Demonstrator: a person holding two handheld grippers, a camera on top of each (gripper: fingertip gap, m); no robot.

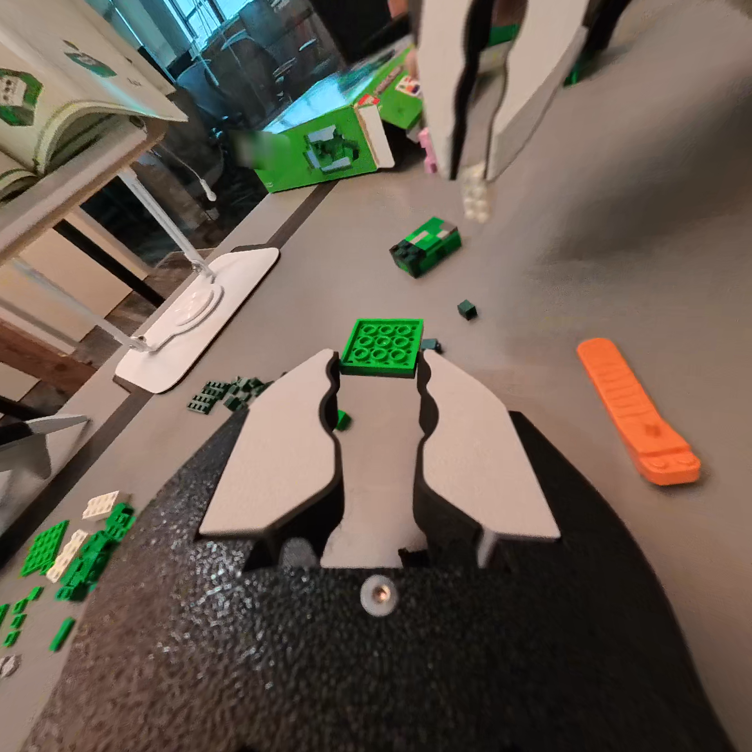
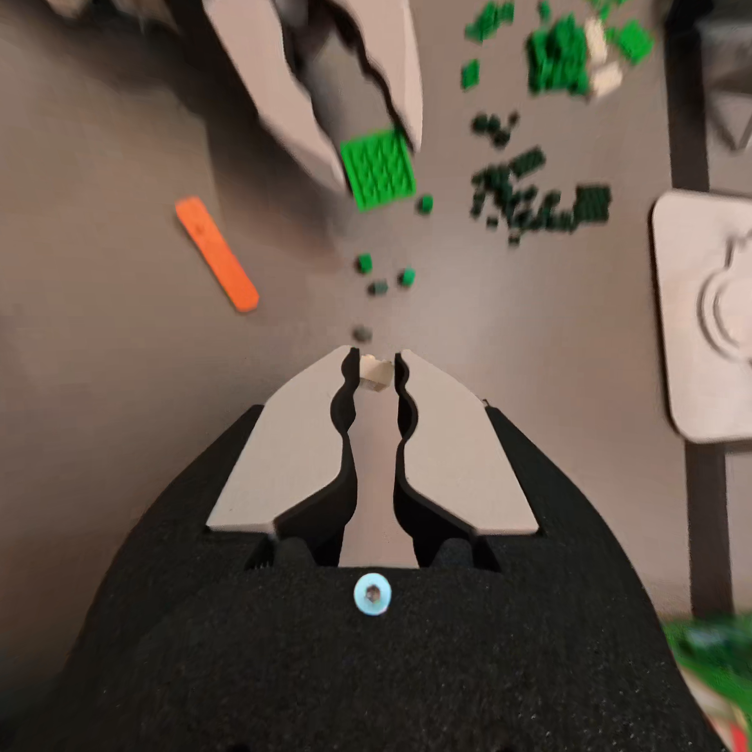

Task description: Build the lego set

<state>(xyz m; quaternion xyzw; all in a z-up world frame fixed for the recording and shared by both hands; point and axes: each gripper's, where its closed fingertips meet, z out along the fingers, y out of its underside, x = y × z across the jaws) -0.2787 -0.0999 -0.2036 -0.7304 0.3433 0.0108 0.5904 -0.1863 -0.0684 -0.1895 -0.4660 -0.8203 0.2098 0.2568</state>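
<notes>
The left hand-held gripper (image 1: pixel 378 366) pinches the green plate (image 1: pixel 381 346) mid-worktop (image 1: pixel 569 285), steadying it to receive the white brick (image 2: pixel 375 376) nipped by the right hand-held gripper (image 2: pixel 375 358) above.

A bright green square plate (image 1: pixel 380 346), underside up, is pinched at its near edge, raised over the grey table. Farther right, a small white brick (image 1: pixel 476 195) hangs clamped in mid-air; a part-built green block (image 1: pixel 426 245) lies beyond.
</notes>
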